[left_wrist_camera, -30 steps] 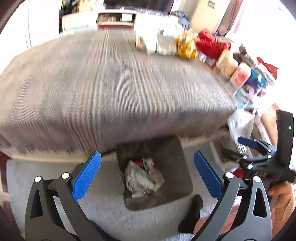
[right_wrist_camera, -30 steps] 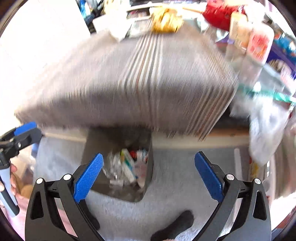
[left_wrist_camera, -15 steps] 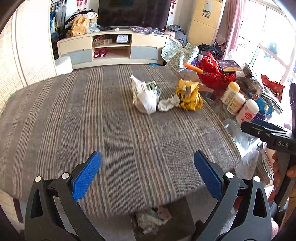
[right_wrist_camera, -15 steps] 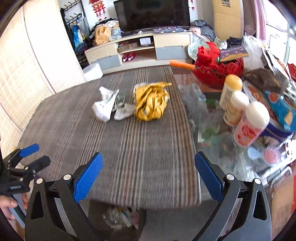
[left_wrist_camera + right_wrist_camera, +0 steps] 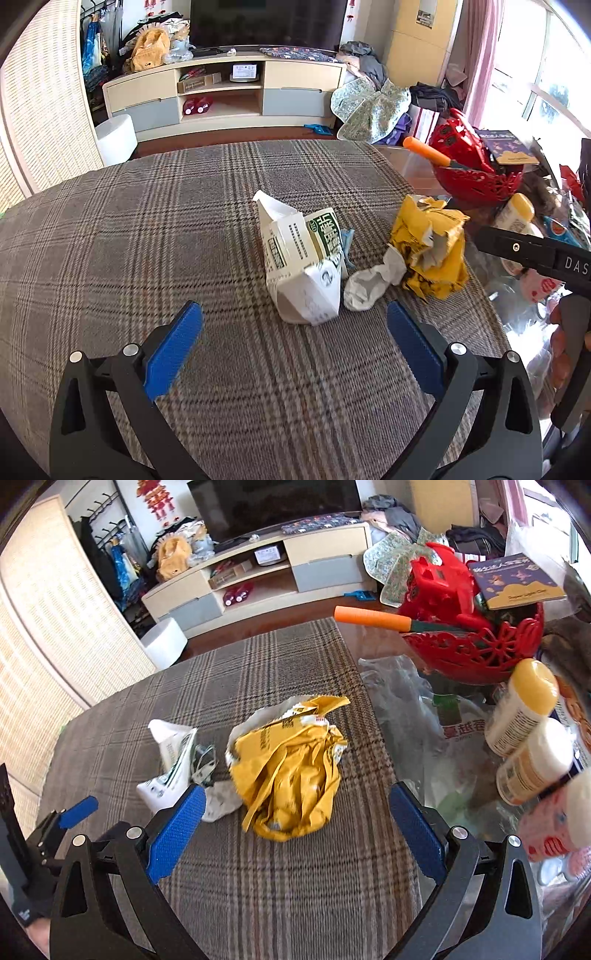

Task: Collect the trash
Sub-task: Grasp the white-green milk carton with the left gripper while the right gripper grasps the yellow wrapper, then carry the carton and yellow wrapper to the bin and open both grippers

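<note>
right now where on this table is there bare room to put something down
Bare plaid cloth spreads left of the white carton and between it and the open left gripper. The middle holds the carton, a white wad and the yellow wrapper, close together. Right of the cloth it is crowded: red basket, bottles, plastic bags.

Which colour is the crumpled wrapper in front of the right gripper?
Yellow wrapper, silvery inside; clearest in the right wrist view.

We see a matt woven plaid tablecloth [image 5: 147, 236], a crumpled yellow foil wrapper [image 5: 291, 771] with a glossy look, a creased white paper carton [image 5: 299, 266], and a shiny red plastic basket [image 5: 476, 650].
</note>
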Available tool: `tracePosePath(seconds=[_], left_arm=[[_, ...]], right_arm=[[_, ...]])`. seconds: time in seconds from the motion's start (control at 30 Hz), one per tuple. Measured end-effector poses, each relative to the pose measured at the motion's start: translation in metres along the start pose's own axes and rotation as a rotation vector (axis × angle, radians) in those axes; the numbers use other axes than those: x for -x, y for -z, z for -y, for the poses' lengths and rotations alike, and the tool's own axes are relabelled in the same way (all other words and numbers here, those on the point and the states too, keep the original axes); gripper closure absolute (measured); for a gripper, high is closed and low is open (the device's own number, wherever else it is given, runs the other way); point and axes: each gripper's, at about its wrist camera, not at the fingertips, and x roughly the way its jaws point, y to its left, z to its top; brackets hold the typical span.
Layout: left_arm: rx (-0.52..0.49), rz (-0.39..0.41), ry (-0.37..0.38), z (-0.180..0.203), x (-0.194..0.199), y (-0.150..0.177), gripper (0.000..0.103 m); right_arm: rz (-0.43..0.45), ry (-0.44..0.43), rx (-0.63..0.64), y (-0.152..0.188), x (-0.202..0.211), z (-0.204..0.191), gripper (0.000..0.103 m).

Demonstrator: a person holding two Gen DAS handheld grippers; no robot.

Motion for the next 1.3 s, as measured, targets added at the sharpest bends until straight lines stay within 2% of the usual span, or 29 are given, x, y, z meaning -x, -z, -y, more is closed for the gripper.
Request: tracePosePath(seconds=[0.17, 0.4, 0.43, 0.47, 0.53, 0.6, 0.73, 0.93, 1.07, 1.2, 1.3], left_arm=[[0.008, -0.031, 0.002, 0.0, -0.029, -0.009, 0.008], [0.013, -0.061, 0.012, -0.005, -0.056, -0.011, 0.01], [0.009, -0.062, 0.019, -0.006, -0.057, -0.011, 0.017], [0.004, -0.065, 0.026, -0.006, -0.059, -0.011, 0.028], [-0.006, -0.081, 0.045, -0.004, -0.061, -0.01, 0.043], [-0.018, -0.086, 0.057, -0.002, -0.061, -0.009, 0.046], [-0.035, -0.073, 0.05, 0.001, -0.053, -0.008, 0.047], [-0.063, -0.034, -0.004, 0.002, -0.022, -0.009, 0.048], [-0.057, 0.007, -0.03, 0.003, 0.012, -0.013, 0.048], [-0.06, 0.052, -0.06, 0.006, 0.061, -0.014, 0.048], [-0.064, 0.105, -0.081, 0.01, 0.113, -0.01, 0.048]], right_arm=[[-0.043, -0.022, -0.044, -0.008, -0.029, 0.005, 0.004], [-0.073, -0.025, -0.017, -0.007, -0.054, -0.002, 0.005], [-0.075, -0.031, -0.022, -0.008, -0.057, -0.001, 0.008], [-0.072, -0.051, -0.028, -0.008, -0.058, 0.0, 0.017], [-0.07, -0.084, -0.033, -0.008, -0.06, 0.0, 0.023], [-0.059, -0.076, -0.015, -0.009, -0.058, -0.003, 0.035], [-0.062, -0.062, 0.023, -0.009, -0.053, -0.006, 0.042], [-0.03, -0.024, 0.044, -0.006, -0.033, -0.009, 0.045], [0.013, -0.023, 0.067, -0.008, 0.003, -0.017, 0.045], [0.065, -0.023, 0.102, -0.008, 0.05, -0.032, 0.045], [0.115, -0.025, 0.134, -0.002, 0.095, -0.048, 0.045]])
